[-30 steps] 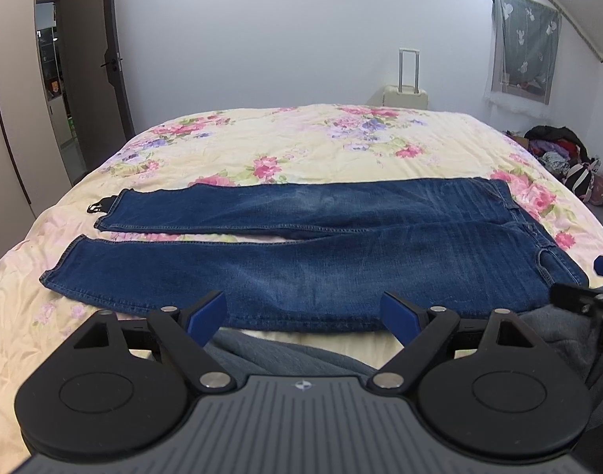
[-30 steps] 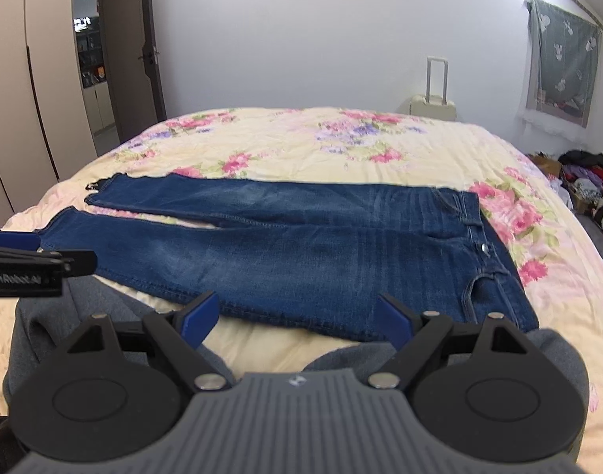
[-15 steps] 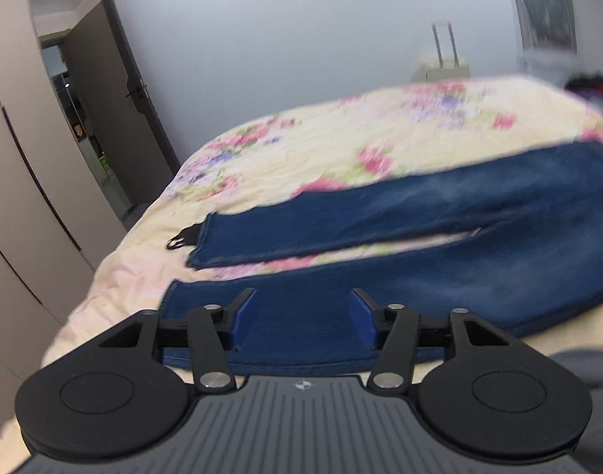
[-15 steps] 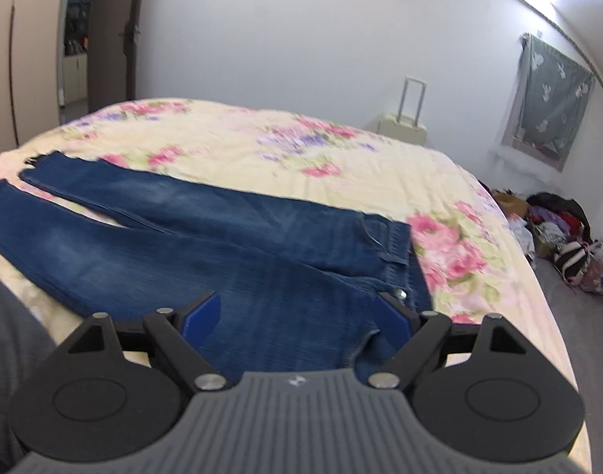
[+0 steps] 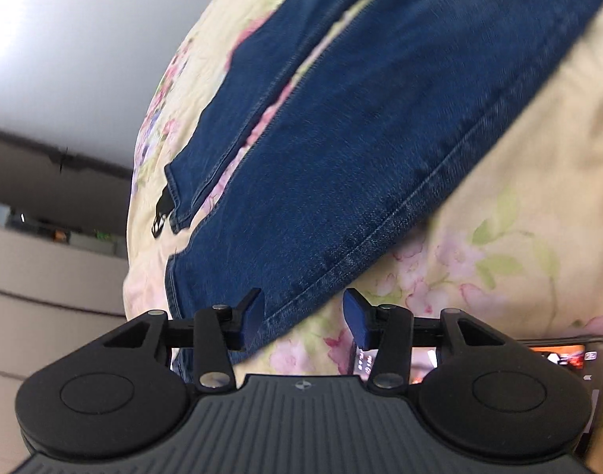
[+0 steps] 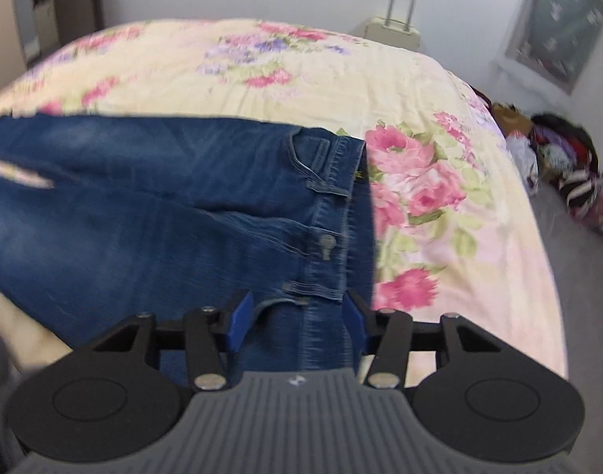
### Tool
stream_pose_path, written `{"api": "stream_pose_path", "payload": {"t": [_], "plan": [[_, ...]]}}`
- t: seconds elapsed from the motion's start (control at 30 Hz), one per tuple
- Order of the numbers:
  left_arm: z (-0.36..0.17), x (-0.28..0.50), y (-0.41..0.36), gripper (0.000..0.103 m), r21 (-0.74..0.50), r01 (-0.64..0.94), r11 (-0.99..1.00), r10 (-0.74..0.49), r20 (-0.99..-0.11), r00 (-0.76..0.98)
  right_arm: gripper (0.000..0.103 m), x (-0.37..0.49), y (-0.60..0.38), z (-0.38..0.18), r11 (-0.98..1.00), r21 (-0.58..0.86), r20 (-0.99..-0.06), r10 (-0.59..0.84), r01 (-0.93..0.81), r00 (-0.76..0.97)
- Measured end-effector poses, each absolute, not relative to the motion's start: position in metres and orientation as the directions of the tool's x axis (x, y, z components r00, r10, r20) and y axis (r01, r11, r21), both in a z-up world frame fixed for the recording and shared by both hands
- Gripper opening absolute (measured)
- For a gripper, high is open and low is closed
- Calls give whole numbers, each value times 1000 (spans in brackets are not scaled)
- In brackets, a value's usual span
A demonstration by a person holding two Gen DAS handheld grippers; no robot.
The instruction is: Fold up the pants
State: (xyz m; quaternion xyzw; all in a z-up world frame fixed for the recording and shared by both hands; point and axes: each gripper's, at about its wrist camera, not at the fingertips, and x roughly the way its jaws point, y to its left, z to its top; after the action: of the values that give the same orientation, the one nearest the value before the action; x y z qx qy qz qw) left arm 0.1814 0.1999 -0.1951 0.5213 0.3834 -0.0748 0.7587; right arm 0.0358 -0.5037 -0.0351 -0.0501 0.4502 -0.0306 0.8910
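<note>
Blue jeans (image 5: 380, 138) lie flat on a floral bedspread (image 5: 506, 245), the two legs side by side. My left gripper (image 5: 303, 316) hovers low over the near leg's outer seam close to the hem. It is half open; the seam edge runs in beside its left finger and nothing is pinched. In the right wrist view the jeans (image 6: 143, 217) show waistband, button and pocket. My right gripper (image 6: 297, 316) sits over the near waistband corner. Its jaws are closing with denim between them, and the pads do not visibly press on it.
A phone (image 5: 558, 355) with a lit screen lies on the bed just right of my left gripper. Beyond the bed's far edge stands a pale suitcase (image 6: 396, 27). A pile of clothes (image 6: 570, 166) lies on the floor at the right. Wardrobe fronts (image 5: 44, 268) are at the left.
Both grippers have dropped towards the jeans and spread apart, the left to the hem end, rolling sideways, the right to the waistband. Both sets of jaws have narrowed.
</note>
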Motion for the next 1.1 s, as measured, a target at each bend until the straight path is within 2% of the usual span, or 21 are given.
{"api": "stream_pose_path", "payload": {"t": [0.17,0.2,0.23,0.3,0.37,0.4,0.53,0.57,0.73,0.83,0.97,1.1], "plan": [[-216,195,196,59,762,544,350,312,-643,699,47,29,-506,-44,939,-296,-809,-149,-175,569],[-217,198,195,56,761,543,355,321,-645,694,47,25,-501,-46,914,-337,-807,-156,-227,569],[-218,200,194,52,758,541,364,325,-648,689,47,21,-497,-48,890,-365,-807,-156,-273,570],[-216,201,191,25,757,527,386,331,-647,687,47,11,-489,-53,835,-405,-814,-143,-372,564],[-208,201,188,10,762,474,441,342,-631,697,47,-2,-480,-59,766,-439,-824,-135,-470,550],[-202,202,187,9,758,435,486,346,-625,700,46,-6,-479,-63,737,-445,-832,-132,-508,538],[-169,212,184,7,708,270,652,371,-609,701,26,-18,-481,-81,648,-419,-876,-103,-636,472],[-162,214,181,6,699,240,674,381,-607,698,25,-16,-484,-84,640,-394,-890,-86,-660,447],[-139,228,169,6,679,147,719,437,-607,664,23,11,-493,-93,599,-175,-967,43,-781,250],[-133,232,163,5,681,115,723,466,-604,647,21,28,-491,-107,541,-82,-987,72,-837,144],[-132,234,159,5,685,90,722,499,-607,619,21,43,-482,-126,450,-32,-996,63,-892,67],[-135,238,157,5,693,83,716,523,-613,593,20,47,-477,-142,389,-37,-997,50,-921,62]]}}
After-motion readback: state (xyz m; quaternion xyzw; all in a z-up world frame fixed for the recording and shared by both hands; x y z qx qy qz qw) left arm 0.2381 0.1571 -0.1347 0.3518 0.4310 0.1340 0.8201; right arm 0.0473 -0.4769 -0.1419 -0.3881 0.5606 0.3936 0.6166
